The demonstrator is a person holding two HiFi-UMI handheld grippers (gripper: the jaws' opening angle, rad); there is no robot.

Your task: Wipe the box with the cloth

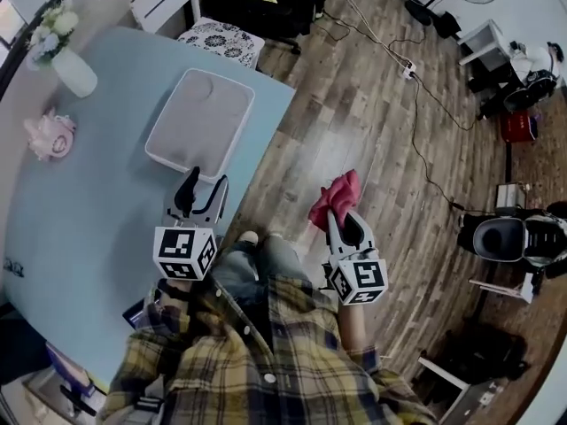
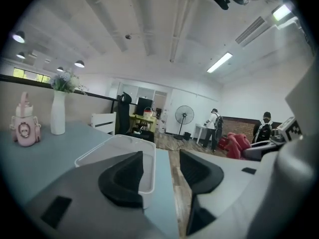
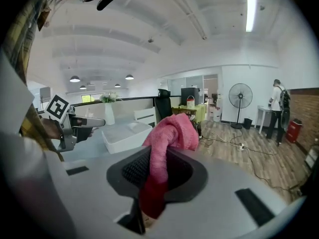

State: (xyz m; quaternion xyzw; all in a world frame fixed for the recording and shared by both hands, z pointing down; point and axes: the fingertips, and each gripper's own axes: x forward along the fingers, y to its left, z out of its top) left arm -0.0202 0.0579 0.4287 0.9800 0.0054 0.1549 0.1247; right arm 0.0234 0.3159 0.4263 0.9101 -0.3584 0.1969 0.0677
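Observation:
A white box (image 1: 198,122) lies on the pale blue table (image 1: 97,193); it also shows as the white box (image 2: 119,151) just beyond my left jaws. My left gripper (image 1: 202,193) hovers over the table edge just short of the box's near side, open with nothing between its pads. My right gripper (image 1: 341,224) is out over the wooden floor, right of the table, shut on a pink cloth (image 1: 337,197). The pink cloth (image 3: 167,146) is pinched between the dark pads and bunches above them. The left gripper (image 3: 75,126) appears at the left of the right gripper view.
A white vase of flowers (image 1: 64,51) and a pink bottle (image 1: 49,135) stand on the table's far left. A patterned stool (image 1: 221,41) sits beyond the table. Cables (image 1: 416,104) cross the floor; a standing fan (image 2: 183,118) and people stand far off.

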